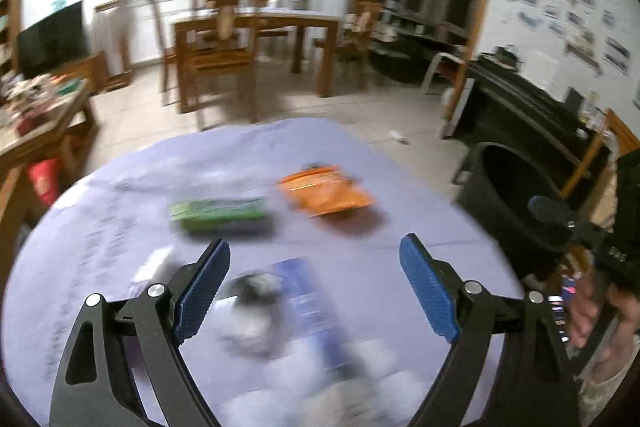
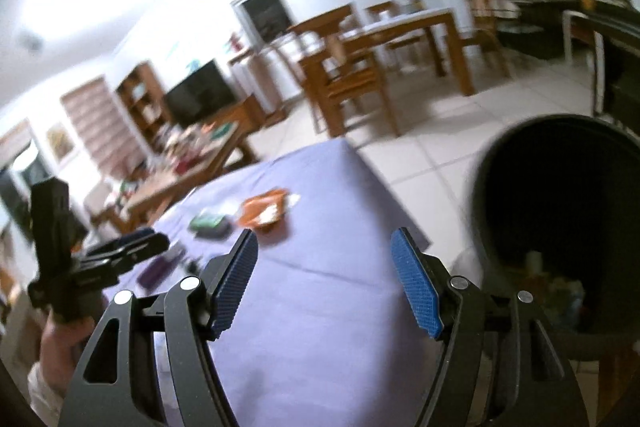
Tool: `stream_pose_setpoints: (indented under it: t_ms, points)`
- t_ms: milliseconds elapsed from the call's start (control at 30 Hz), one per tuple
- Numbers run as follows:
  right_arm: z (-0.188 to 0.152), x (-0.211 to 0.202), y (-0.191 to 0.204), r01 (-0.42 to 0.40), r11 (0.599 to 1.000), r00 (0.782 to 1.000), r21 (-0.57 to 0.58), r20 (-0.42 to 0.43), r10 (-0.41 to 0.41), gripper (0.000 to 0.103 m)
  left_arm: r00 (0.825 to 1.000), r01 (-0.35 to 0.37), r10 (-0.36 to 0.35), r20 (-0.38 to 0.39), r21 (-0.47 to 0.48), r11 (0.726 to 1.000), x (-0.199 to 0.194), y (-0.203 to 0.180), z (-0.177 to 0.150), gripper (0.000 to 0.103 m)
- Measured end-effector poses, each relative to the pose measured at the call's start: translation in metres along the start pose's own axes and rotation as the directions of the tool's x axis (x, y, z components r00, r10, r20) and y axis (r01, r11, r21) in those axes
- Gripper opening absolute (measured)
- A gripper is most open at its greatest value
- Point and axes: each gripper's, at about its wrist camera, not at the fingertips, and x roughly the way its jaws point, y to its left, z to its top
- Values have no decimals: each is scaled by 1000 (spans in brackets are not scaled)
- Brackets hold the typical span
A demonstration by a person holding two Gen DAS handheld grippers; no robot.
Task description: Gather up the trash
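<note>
Trash lay scattered on the lilac-covered table: a green packet and an orange wrapper side by side at the far part, and a blurred blue-and-white wrapper nearer, under the left gripper, whose jaws stood wide and empty above it, likely ready to take that piece. The right gripper was parted and empty too, near the dark bin just off the table's edge, placed within easy reach.

One green packet, one orange packet, one black bin, two tools
</note>
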Motion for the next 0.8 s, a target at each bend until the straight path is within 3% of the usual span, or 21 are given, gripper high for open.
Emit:
stream_pose_setpoints:
  t_ms: [133, 300, 367, 533, 633, 700, 800]
  points:
    - [7, 34, 52, -46, 995, 998, -93, -57, 41, 69, 995, -86, 85, -43, -28, 996, 1, 46, -10, 86]
    - [20, 83, 106, -80, 974, 991, -213, -125, 54, 69, 986, -131, 124, -111, -52, 990, 14, 84, -17, 85]
    - [22, 100, 121, -98, 961, 986, -260, -156, 58, 69, 984, -125, 116, -138, -56, 991, 19, 91, -20, 74]
    - [26, 146, 153, -143, 915, 971, -377, -234, 55, 69, 978, -123, 111, -178, -58, 991, 29, 108, -30, 62]
    - [27, 176, 170, -157, 886, 961, -436, -274, 35, 69, 981, -116, 102, -167, -72, 991, 28, 115, -29, 50]
    - [24, 194, 181, -171, 864, 954, -475, -300, 23, 69, 983, -112, 97, -158, -87, 990, 25, 120, -30, 35]
    - [22, 215, 186, -175, 843, 946, -509, -325, 0, 69, 988, -76, 55, -145, -144, 987, 22, 130, -30, 33]
